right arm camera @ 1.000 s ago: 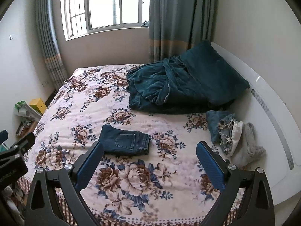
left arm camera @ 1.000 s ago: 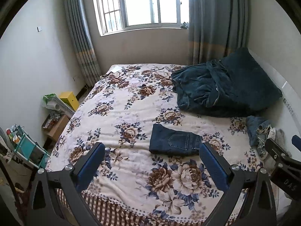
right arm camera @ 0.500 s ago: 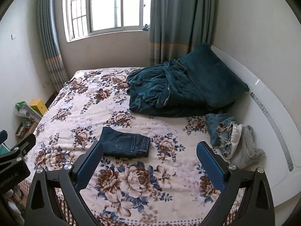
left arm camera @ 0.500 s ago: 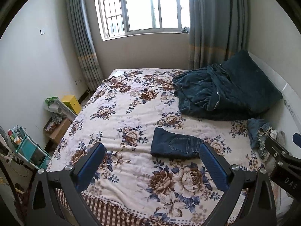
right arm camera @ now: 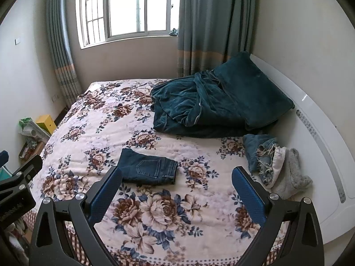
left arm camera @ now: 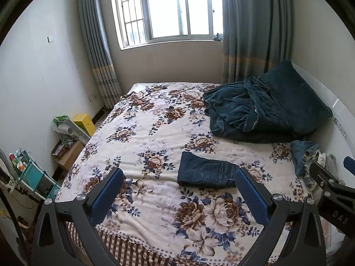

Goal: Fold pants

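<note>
Folded pants lie flat on the bed near its front edge, back pocket up. My left tongs and right tongs both spread apart, empty, above the bed's front edge. Dark teal blanket heaped at the headboard side.

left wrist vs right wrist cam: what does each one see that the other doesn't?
Left wrist only: the teal storage rack on the floor beside the bed, and the right tongs entering at the frame's right edge.

Right wrist only: the whole white headboard curve and the whole grey fuzzy garment; the left tongs show at the frame's left edge.

Both: the folded jeans on the floral bedspread, the teal blanket, the frayed denim piece, the window, and each camera's own tongs open and empty.
</note>
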A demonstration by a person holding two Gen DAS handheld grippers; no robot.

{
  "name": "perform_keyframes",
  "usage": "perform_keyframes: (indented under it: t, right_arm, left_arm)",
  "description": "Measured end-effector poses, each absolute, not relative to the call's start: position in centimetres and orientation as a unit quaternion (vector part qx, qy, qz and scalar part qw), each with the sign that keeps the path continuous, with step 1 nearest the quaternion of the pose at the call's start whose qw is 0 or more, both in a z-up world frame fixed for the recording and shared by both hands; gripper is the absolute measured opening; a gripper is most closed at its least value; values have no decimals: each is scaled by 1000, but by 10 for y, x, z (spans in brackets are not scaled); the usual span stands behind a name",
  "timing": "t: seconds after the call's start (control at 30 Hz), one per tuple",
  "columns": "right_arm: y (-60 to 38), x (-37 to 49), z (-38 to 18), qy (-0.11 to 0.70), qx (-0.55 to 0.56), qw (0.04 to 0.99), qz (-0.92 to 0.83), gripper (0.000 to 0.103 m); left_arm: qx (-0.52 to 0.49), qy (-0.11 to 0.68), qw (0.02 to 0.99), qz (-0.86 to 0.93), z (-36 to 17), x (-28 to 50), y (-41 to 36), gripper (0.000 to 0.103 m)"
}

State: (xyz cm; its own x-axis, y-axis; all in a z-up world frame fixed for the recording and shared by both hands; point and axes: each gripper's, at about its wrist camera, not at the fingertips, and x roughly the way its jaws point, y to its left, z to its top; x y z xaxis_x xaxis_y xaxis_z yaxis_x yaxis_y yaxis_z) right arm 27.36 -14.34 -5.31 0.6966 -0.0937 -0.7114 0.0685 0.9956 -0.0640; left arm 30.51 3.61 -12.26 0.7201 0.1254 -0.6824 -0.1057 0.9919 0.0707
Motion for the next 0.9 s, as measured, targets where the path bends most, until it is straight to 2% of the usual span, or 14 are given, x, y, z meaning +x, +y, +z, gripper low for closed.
perform_keyframes:
  t: [0.9]
  right_arm:
    - [-143, 273, -52, 386, -13, 922, -42, 101]
  left_arm:
    - [12, 367, 928, 63, -123, 302, 37, 103]
